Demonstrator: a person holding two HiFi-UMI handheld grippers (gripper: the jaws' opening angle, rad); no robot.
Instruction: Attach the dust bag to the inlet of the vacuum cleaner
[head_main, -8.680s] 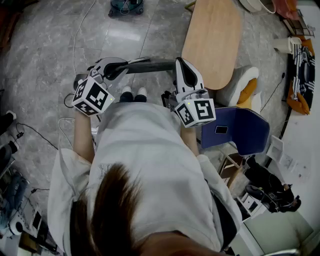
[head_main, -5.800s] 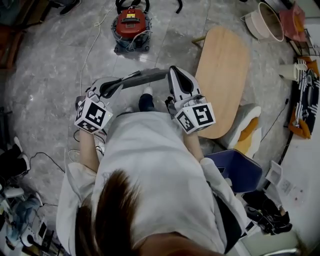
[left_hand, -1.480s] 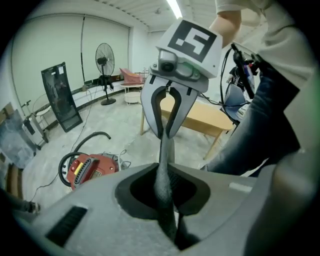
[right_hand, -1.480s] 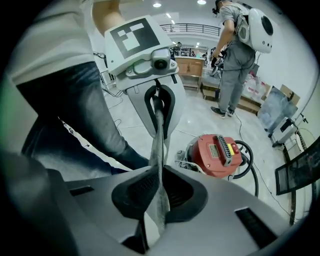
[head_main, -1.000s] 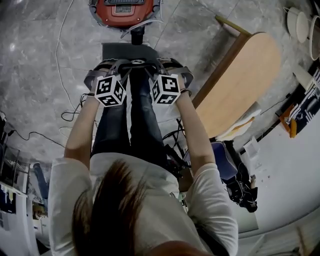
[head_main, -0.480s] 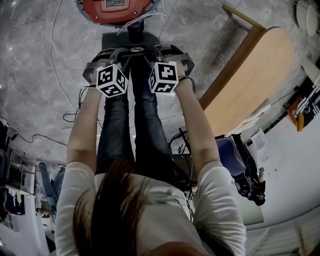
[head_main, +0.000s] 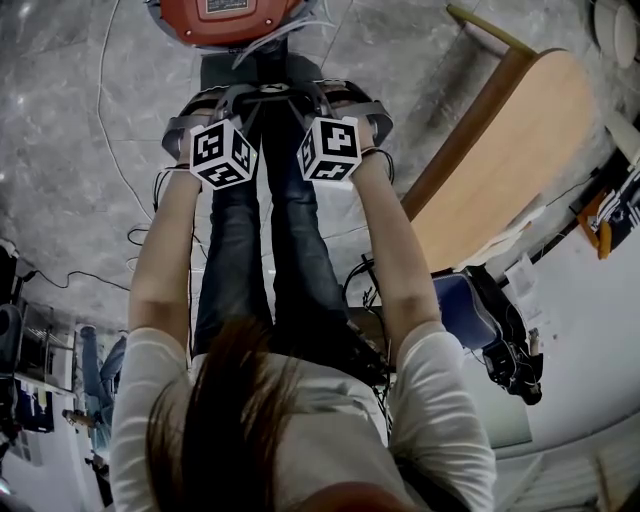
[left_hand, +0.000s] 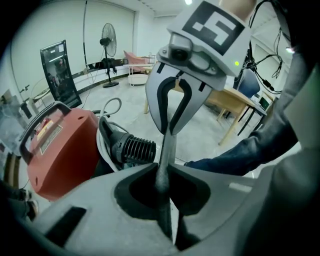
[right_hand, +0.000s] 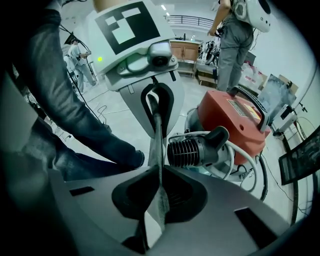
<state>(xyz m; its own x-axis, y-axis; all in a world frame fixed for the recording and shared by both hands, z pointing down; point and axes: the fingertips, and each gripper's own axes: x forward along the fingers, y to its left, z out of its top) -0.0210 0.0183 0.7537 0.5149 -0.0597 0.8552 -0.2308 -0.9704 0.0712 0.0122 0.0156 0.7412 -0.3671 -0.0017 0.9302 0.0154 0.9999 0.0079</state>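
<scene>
Both grippers, left (left_hand: 166, 192) and right (right_hand: 159, 196), are clamped shut on the bag (left_hand: 164, 152) edge and have dropped a good bit in the last second, so it's now hanging right next to the red vac (right_hand: 235, 120), near the ribbed port (right_hand: 192, 149) I'd guess is the inlet, not on yet.

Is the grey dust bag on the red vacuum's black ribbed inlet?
No: left gripper and right gripper pinch the bag beside the bare inlet.

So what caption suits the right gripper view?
Right gripper clamps the edge of the grey dust bag, ribbed black inlet of the red vacuum cleaner just beyond.
</scene>
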